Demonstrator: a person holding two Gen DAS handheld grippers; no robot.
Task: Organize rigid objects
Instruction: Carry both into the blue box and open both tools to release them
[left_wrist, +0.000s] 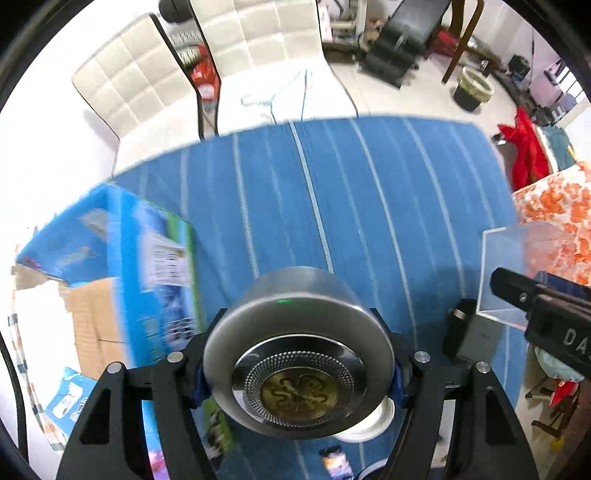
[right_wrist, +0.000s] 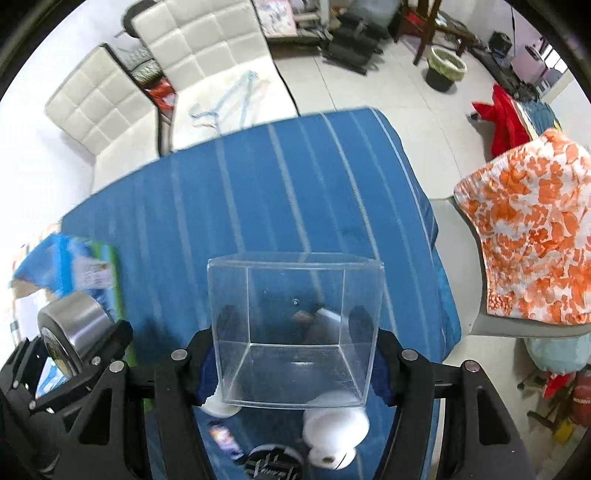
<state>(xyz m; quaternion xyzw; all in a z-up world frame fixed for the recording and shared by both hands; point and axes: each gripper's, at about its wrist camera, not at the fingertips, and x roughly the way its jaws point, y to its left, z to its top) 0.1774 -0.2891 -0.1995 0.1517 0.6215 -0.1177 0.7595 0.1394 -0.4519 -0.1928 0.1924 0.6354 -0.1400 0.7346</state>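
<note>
Steel gleams at the centre bottom of the left wrist view: the left tongs (left_wrist: 297, 373) are clenched on a round metal tin (left_wrist: 299, 354) with an embossed lid, held clear above the blue striped desk (left_wrist: 369, 192). In the right wrist view the right tongs (right_wrist: 295, 363) grasp a clear plastic box (right_wrist: 295, 325) at lower centre, also off the cloth. Both task things seem picked up but not yet placed. Still lying on the desk at the bottom of that view are a white rounded object (right_wrist: 334, 424), a dark round lid-like item (right_wrist: 271, 463) and a small printed packet (right_wrist: 225, 439). A printed cardboard carton (left_wrist: 147, 258) sits at left, perhaps the destination. I judge the sorting far from finished.
</note>
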